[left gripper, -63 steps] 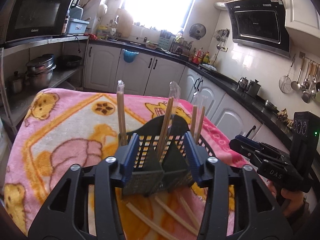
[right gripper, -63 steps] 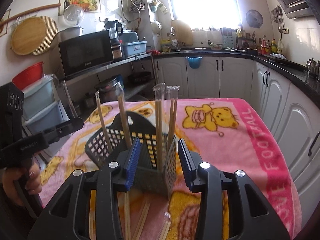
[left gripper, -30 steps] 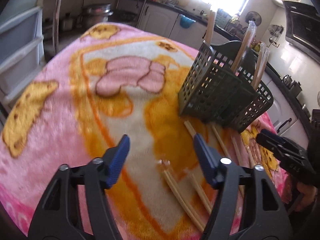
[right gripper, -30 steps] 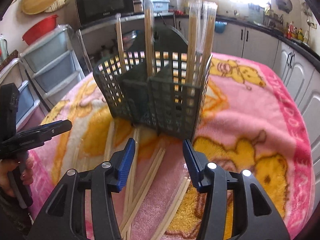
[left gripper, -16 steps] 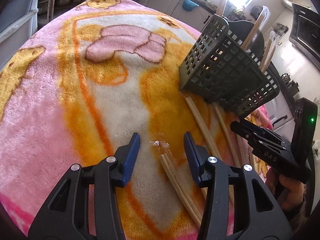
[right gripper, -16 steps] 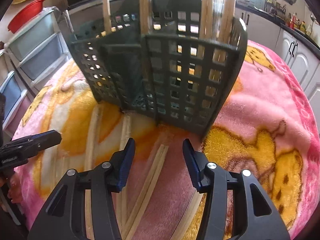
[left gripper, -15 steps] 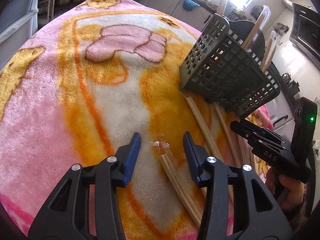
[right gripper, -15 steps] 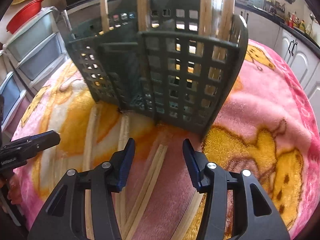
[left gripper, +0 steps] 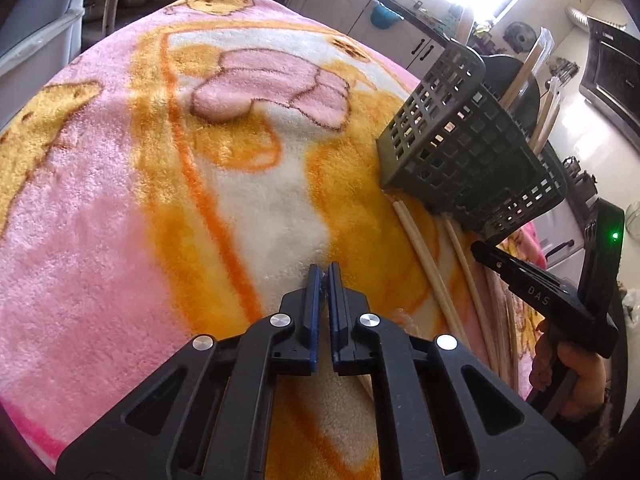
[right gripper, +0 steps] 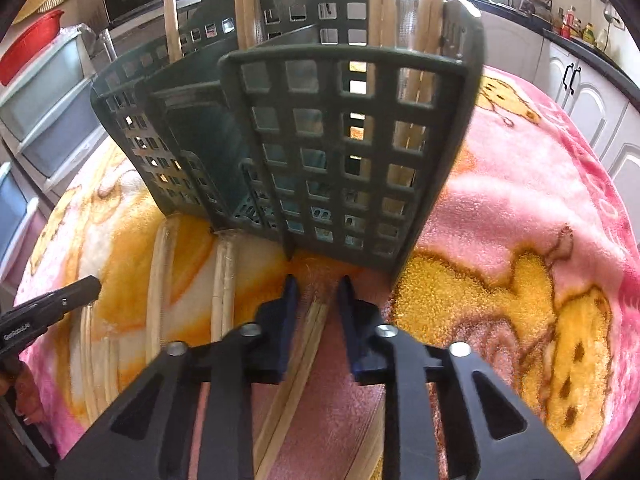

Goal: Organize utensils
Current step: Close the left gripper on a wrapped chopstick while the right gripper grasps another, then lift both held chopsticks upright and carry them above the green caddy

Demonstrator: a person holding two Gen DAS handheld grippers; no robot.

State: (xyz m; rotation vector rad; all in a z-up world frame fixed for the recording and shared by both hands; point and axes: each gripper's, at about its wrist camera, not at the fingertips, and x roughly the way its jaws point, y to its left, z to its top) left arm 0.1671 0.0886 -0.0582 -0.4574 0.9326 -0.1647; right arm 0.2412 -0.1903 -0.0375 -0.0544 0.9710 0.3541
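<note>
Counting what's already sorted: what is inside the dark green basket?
Wrapped chopstick pairs stand upright in the basket, poking above its rim. Its lattice walls hide their lower ends and parts of some compartments, so an exact count isn't possible.

One dark green slotted utensil basket (right gripper: 344,136) is counted, divided into several compartments. Four wrapped pairs of chopsticks (right gripper: 428,4) are seen standing in it, though the tops are cut off in the right wrist view. At least four more wrapped pairs (right gripper: 224,280) are seen lying on the blanket (left gripper: 120,208); the exact count cannot be told. One fleece blanket is seen. Two grippers are counted: the left gripper (left gripper: 324,270) and the right gripper (right gripper: 316,282).
</note>
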